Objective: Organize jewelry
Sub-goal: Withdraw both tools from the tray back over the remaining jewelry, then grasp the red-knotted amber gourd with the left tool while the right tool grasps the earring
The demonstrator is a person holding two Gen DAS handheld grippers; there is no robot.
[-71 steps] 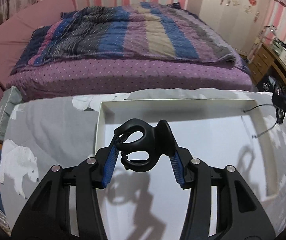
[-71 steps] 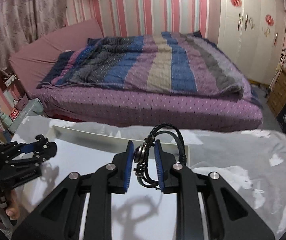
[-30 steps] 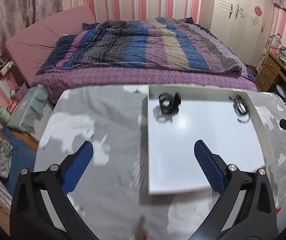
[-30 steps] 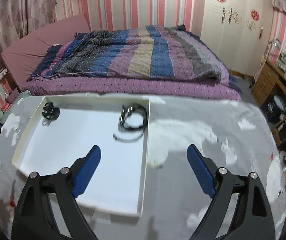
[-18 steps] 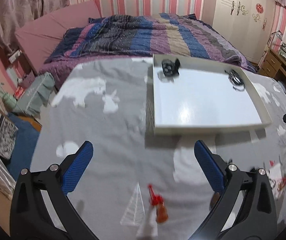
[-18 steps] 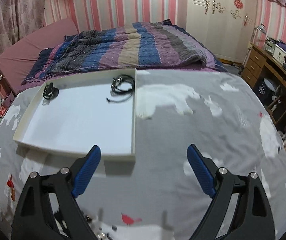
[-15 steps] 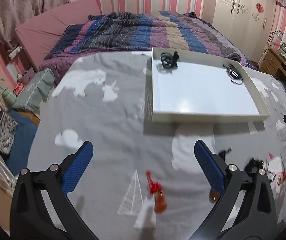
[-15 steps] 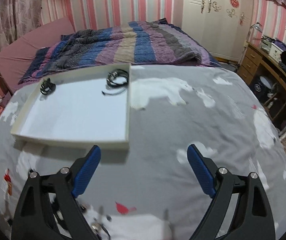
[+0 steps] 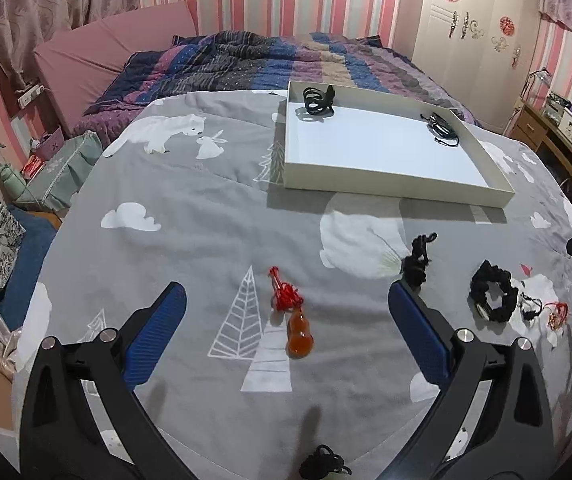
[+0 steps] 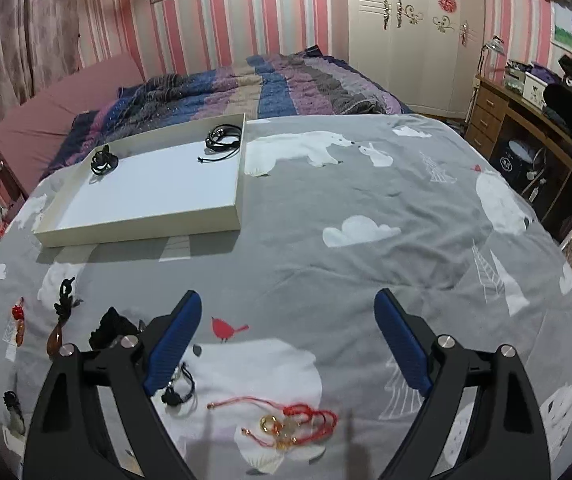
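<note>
Left wrist view: a grey polar-bear-print cloth is covering the counter, pink striped walls behind. The left tool is hanging spread apart and empty over an amber gourd pendant; the white tray is sitting upper right.

Right wrist view: the right tool is gaping wide, empty, above a red-corded gold charm at lower centre; the shallow cardboard tray is holding a black hair claw and leather bracelet.

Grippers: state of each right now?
Left gripper: open, holding nothing.
Right gripper: open, holding nothing.
</note>
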